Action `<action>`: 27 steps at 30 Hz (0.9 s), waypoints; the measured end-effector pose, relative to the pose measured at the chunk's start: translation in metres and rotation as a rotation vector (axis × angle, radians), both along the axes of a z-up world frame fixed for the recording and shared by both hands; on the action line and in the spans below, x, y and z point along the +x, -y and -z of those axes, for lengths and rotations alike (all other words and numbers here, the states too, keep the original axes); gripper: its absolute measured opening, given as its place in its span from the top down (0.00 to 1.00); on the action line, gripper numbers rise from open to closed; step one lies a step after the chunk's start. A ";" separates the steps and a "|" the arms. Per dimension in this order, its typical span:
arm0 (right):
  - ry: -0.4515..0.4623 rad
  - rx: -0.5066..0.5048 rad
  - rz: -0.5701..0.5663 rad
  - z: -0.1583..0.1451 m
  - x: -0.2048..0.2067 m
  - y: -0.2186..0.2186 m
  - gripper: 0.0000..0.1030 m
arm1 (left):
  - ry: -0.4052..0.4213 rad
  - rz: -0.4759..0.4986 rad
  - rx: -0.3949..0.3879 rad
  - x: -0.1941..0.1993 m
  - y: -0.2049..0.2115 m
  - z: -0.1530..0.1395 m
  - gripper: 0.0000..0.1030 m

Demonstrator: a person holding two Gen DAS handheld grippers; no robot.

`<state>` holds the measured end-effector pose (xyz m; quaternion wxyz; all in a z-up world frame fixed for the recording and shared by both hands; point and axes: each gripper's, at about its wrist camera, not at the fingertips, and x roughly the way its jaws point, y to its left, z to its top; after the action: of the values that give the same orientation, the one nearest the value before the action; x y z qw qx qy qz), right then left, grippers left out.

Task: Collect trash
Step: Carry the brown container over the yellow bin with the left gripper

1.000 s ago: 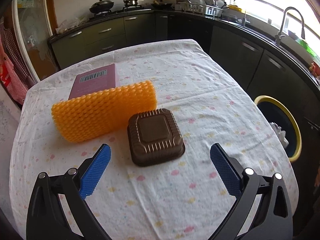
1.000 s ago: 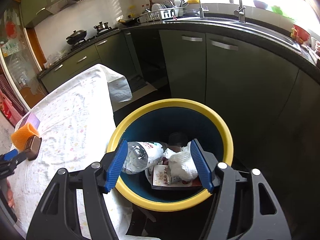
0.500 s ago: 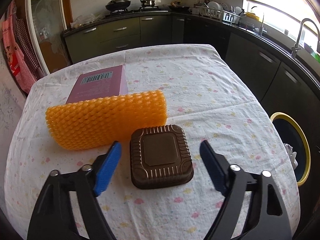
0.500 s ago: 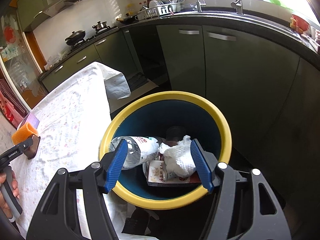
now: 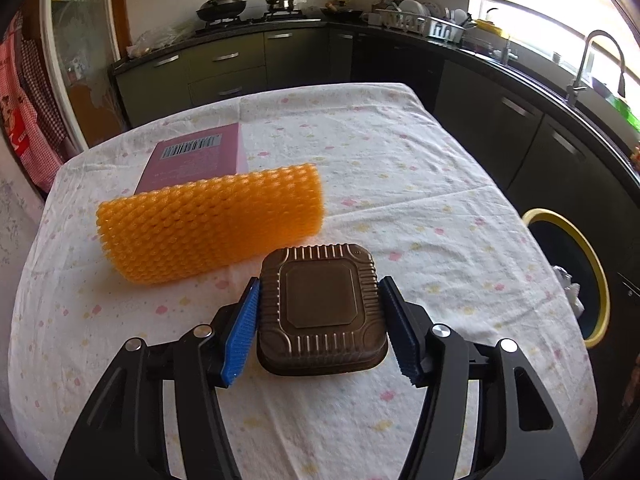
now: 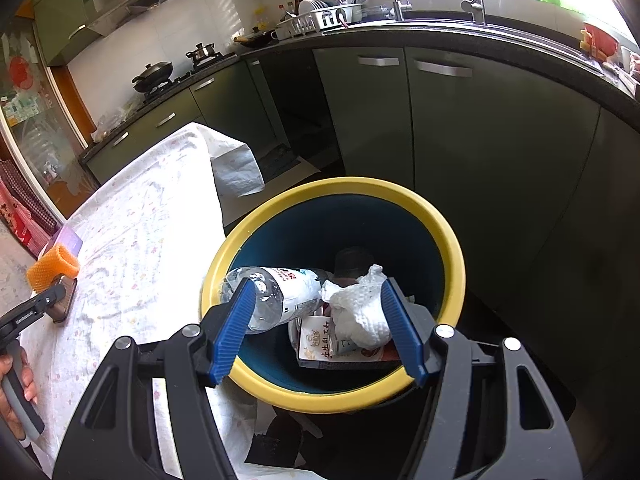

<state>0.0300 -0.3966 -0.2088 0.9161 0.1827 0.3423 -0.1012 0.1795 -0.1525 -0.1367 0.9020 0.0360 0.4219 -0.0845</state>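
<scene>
A brown ribbed plastic container (image 5: 320, 306) lies upside down on the tablecloth. My left gripper (image 5: 320, 328) is shut on it, one blue pad against each side. An orange foam net sleeve (image 5: 212, 222) lies just behind it, and a purple box (image 5: 192, 158) behind that. My right gripper (image 6: 318, 328) is open and empty, held above the yellow-rimmed blue trash bin (image 6: 452, 256) beside the table. In the bin lie a clear plastic bottle (image 6: 276, 292), crumpled white paper (image 6: 358, 306) and a printed packet (image 6: 320, 346).
The bin also shows in the left wrist view (image 5: 592, 264), off the table's right edge. Dark kitchen cabinets (image 6: 460, 140) stand close behind the bin. The floral tablecloth (image 5: 400, 168) covers the table. The left gripper (image 6: 52, 300) shows in the right wrist view, at the container.
My left gripper moved forward around the brown container and closed on its sides. My right gripper stayed open above the bin, shifting only slightly.
</scene>
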 end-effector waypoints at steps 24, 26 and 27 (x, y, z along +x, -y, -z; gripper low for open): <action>0.019 -0.033 0.177 -0.008 -0.068 0.044 0.40 | -0.071 0.665 -0.052 -0.029 0.274 -0.021 0.42; 0.015 -0.034 0.190 -0.007 -0.073 0.047 0.40 | -0.094 0.671 -0.048 -0.022 0.294 -0.014 0.43; 0.013 -0.035 0.194 -0.007 -0.074 0.047 0.40 | -0.106 0.673 -0.046 -0.018 0.302 -0.010 0.42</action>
<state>-0.0438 -0.4440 -0.2015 0.9072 0.1997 0.3152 -0.1942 0.1616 -0.4543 -0.1270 0.8008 0.1486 0.4306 -0.3888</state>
